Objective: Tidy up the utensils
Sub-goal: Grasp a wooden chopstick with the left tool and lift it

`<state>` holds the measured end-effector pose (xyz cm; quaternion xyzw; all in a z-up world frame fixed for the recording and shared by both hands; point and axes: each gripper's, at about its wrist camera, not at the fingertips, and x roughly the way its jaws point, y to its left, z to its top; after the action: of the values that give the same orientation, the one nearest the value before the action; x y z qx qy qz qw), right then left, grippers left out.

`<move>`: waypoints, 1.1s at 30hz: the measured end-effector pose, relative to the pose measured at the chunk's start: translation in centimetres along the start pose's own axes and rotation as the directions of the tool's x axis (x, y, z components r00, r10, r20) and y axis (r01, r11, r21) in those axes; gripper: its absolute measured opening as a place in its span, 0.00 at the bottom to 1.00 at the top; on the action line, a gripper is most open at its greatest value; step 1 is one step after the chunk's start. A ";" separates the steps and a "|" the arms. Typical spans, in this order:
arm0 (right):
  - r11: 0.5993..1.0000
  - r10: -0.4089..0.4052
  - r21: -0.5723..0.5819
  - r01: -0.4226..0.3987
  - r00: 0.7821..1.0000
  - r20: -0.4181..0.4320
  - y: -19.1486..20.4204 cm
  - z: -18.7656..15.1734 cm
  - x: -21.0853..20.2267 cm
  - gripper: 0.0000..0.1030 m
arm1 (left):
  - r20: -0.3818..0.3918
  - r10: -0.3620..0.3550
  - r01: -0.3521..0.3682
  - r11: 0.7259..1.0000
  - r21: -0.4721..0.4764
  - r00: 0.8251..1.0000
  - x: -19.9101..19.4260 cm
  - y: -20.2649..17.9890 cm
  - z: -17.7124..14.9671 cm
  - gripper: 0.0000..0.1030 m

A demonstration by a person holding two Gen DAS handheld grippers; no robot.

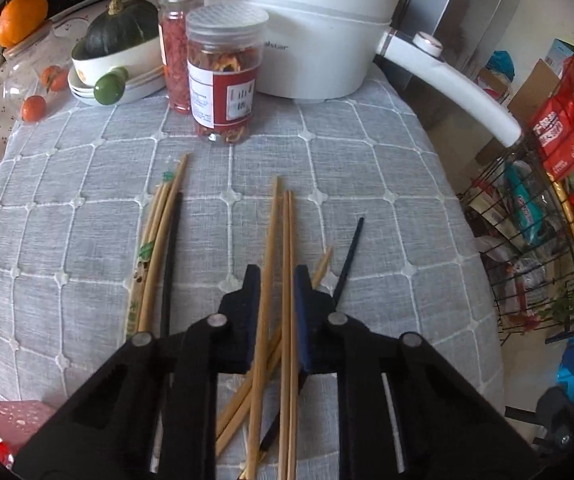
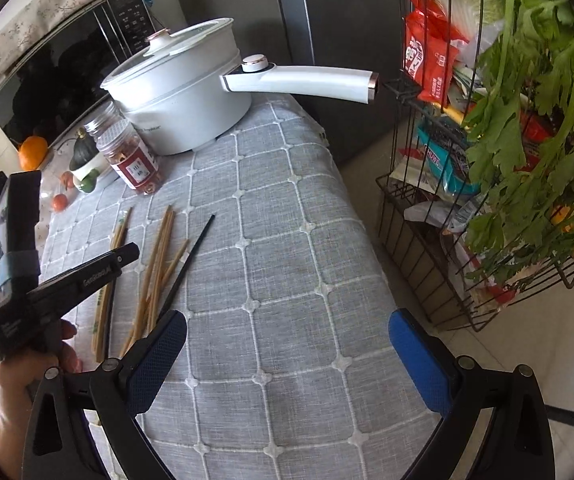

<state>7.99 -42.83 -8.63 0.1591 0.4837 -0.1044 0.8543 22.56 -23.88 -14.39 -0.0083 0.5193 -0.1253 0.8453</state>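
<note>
Three wooden chopsticks (image 1: pixel 275 240) lie lengthwise on the grey checked cloth (image 1: pixel 367 184). My left gripper (image 1: pixel 277 276) points steeply down over them, and its dark pads sit against their sides, closed on the bundle. More wooden chopsticks cross underneath. A black chopstick (image 1: pixel 349 264) lies just to the right. A second group (image 1: pixel 159 240), printed wooden ones plus a black one, lies to the left. In the right wrist view a hand holds the left gripper (image 2: pixel 129 254) beside the chopsticks (image 2: pixel 163 248). My right gripper (image 2: pixel 287 332) stands wide open above bare cloth, nothing between its blue pads.
A white electric pot (image 1: pixel 319 40) with a long handle (image 2: pixel 299 82) stands at the back, with two clear spice jars (image 1: pixel 223 76) in front of it. A bowl holding a green squash (image 1: pixel 119 36) is at the back left. A black wire rack (image 2: pixel 447 240) with packets and greens stands past the table's right edge.
</note>
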 end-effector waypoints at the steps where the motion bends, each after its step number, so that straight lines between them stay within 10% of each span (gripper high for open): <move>1: 1.000 -0.003 0.009 0.003 1.000 -0.003 -0.3 0.0 0.1 0.99 | -0.009 0.007 -0.007 1.000 -0.005 1.000 0.7 0.0 0.2 0.14; 25: 0.999 0.004 0.043 -0.002 1.000 -0.030 -0.3 0.0 1.4 0.99 | -0.065 0.073 -0.073 0.997 0.012 0.995 4.1 0.8 0.9 0.08; 33: 0.999 0.011 0.036 -0.009 0.999 -0.039 0.3 0.2 2.0 0.99 | 0.024 0.014 -0.017 0.996 0.088 1.000 -1.9 0.5 -0.7 0.07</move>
<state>9.26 -42.72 -10.18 0.1789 0.4977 -0.1057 0.8421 21.21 -22.94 -13.13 0.0317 0.5033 -0.1415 0.8519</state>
